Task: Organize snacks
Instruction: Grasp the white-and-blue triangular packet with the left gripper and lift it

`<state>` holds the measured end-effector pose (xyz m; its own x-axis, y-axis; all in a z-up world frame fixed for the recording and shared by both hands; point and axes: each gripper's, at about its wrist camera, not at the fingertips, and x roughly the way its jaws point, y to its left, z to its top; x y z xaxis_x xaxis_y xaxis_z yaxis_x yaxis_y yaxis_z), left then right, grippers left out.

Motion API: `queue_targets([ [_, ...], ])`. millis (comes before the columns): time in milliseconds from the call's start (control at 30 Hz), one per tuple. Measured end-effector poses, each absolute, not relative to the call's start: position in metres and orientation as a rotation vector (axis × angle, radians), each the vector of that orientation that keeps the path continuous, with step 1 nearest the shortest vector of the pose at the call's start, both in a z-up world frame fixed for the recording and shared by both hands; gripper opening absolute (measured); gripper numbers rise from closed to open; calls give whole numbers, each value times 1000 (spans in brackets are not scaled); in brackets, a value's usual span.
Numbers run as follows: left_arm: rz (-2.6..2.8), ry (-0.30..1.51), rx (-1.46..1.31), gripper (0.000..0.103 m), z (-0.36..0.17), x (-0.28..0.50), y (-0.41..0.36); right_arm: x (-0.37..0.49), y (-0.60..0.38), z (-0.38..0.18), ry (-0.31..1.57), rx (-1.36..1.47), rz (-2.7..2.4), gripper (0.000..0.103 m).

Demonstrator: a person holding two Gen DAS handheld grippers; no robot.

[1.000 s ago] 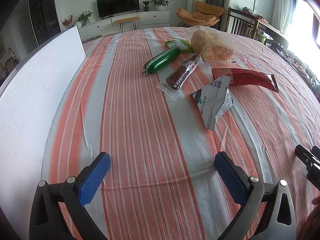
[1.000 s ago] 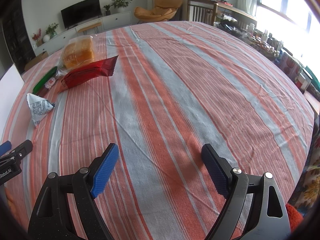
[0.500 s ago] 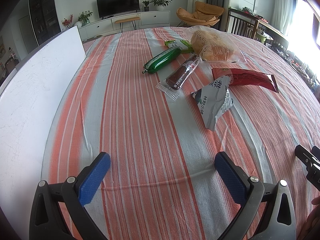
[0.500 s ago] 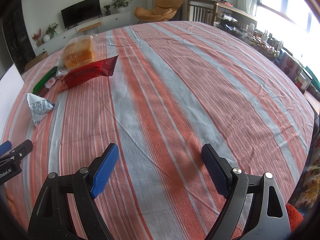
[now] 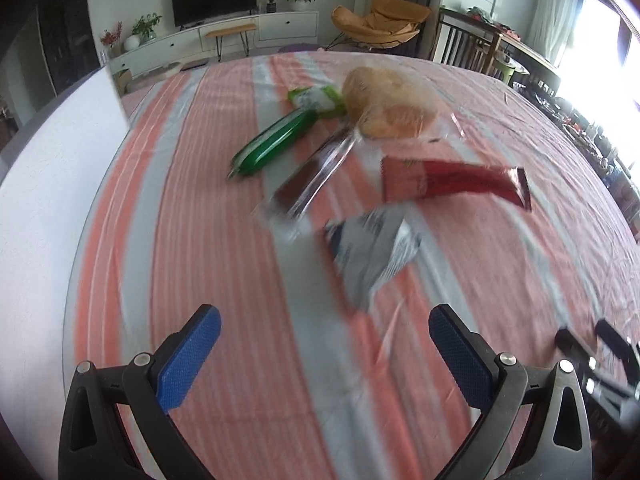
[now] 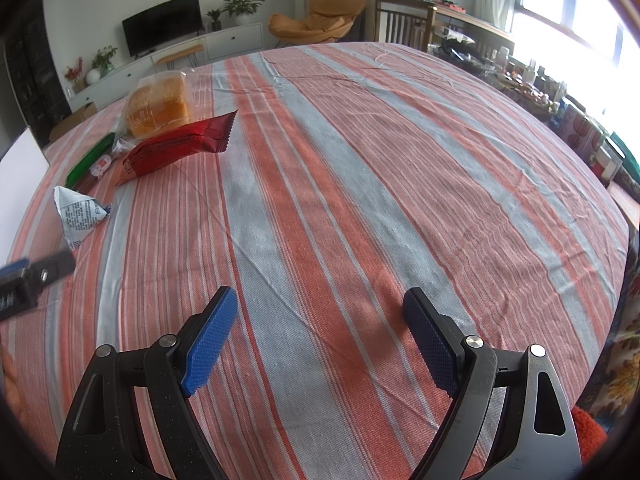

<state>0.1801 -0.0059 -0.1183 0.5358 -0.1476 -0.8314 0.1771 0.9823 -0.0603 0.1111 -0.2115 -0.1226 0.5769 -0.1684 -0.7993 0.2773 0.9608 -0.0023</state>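
Several snacks lie on the striped tablecloth (image 5: 224, 248): a green sausage stick (image 5: 276, 142), a clear-wrapped brown bar (image 5: 308, 178), a bagged bread loaf (image 5: 390, 106), a red packet (image 5: 452, 180), a grey-white packet (image 5: 372, 248) and a small green packet (image 5: 314, 98). My left gripper (image 5: 324, 320) is open and empty, short of the grey-white packet. My right gripper (image 6: 318, 300) is open and empty over bare cloth, with the red packet (image 6: 180, 146), bread (image 6: 158, 106) and grey-white packet (image 6: 78, 214) far to its left.
A white board (image 5: 44, 216) runs along the table's left side. My right gripper's tip shows at the left wrist view's right edge (image 5: 592, 348); my left gripper's tip shows at the right wrist view's left edge (image 6: 36, 276). Chairs and cluttered shelves stand beyond the table.
My left gripper has started moving forward toward the snacks; its view is now blurred and the packets look nearer. My right gripper has not moved.
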Motion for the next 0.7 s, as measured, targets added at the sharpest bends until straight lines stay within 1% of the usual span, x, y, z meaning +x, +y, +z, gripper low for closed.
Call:
queue_targets([
  [100, -169, 975, 62, 102, -117, 202, -24, 111, -212, -123, 920, 128, -262, 88],
  [133, -160, 976, 63, 100, -118, 208, -28, 111, -212, -123, 920, 128, -262, 88],
  [200, -156, 999, 49, 69, -125, 213, -31, 111, -212, -123, 920, 128, -261, 88],
  [233, -137, 969, 69, 59, -123, 209, -31, 111, -212, -122, 920, 128, -261, 88],
  [433, -186, 965, 89, 59, -121, 167, 2, 111, -212, -123, 920, 128, -262, 88],
  [600, -173, 996, 73, 59, -118, 152, 40, 112, -210, -123, 924, 125, -256, 90],
  [667, -170, 998, 57, 62, -121, 152, 46, 112, -210, -123, 924, 126, -255, 90],
  [700, -167, 986, 59, 68, -123, 151, 47, 112, -210, -123, 924, 125, -255, 90],
])
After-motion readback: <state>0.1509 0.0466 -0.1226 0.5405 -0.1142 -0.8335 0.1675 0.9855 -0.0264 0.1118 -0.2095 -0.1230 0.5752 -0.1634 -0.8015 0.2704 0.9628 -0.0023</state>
